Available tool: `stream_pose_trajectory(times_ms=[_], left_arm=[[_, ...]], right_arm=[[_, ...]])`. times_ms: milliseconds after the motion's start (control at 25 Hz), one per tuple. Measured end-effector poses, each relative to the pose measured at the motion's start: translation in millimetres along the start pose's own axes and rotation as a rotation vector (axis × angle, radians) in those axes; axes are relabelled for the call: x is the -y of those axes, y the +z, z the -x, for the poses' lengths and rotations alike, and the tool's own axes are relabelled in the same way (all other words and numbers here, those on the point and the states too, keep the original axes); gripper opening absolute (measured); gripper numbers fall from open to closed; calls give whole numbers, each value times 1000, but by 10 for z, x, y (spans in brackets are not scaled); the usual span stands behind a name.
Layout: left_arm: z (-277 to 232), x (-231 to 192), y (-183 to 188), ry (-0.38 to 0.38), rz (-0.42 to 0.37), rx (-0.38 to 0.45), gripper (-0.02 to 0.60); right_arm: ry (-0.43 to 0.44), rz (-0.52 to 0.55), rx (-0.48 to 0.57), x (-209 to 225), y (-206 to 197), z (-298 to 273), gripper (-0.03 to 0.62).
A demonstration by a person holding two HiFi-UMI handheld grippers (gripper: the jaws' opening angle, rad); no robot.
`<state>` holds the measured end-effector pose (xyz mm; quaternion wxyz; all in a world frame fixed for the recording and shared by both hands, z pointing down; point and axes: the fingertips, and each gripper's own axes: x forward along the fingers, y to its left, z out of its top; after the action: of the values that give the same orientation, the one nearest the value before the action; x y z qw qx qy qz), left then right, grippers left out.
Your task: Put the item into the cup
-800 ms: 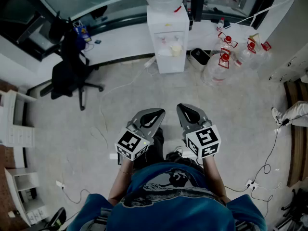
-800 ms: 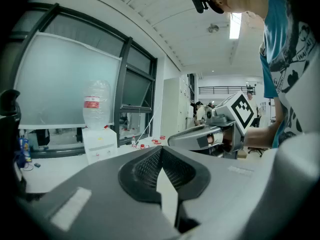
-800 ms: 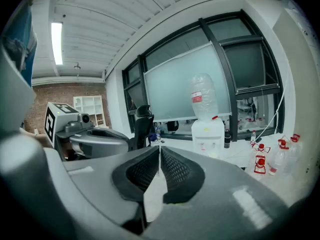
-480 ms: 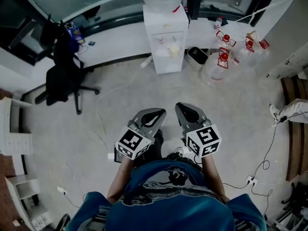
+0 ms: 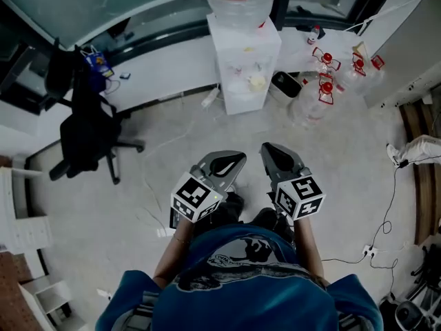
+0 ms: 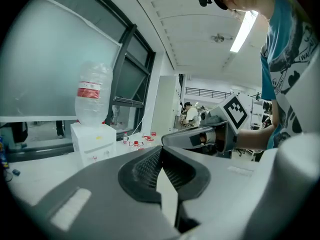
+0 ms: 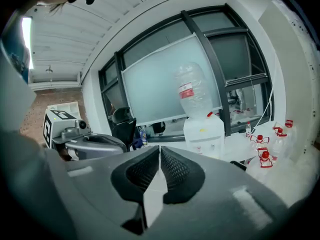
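Jaws on your left gripper (image 5: pixel 234 160) and right gripper (image 5: pixel 270 154) are both pressed together with nothing between them, held out over the floor (image 5: pixel 172 143). Neither the item nor the cup shows in any view, so you cannot yet judge its weight, stiffness or best hold. Find it first.

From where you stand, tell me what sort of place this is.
Likely an office or lab workroom: a white water dispenser against a long white counter, red-capped water jugs on the floor beside it, a black office chair.
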<state>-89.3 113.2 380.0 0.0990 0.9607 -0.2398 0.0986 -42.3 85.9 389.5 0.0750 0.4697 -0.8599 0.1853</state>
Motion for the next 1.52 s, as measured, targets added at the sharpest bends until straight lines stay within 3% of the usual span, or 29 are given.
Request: stream_pose_trajectory(times_ms=[160,400,720,1000,1240,1520], left_arm=[[28,-423,90,-9,13,18,15],[-129,-697,65,-37,70,12,14],[-399,-1203,23,4,105,-16,14],[-921,-1870,257,34,80,-53,15],[-1641,-2226,529,-5,82,-62,14],[-2178,-2413,544,-49,79,-127,14]], right_arm=[[-37,5,-14,7,76,-298,11],[-75,-16,-62,231,54,-526,11],[-65,-74,-100,749,41,-1099,11],[-84,-95,-134,1589,116,-1848,11],[-101,-144,-193,2309,-21,-2297,11],[-97,-169,-230,2854,-296,-2798,11]])
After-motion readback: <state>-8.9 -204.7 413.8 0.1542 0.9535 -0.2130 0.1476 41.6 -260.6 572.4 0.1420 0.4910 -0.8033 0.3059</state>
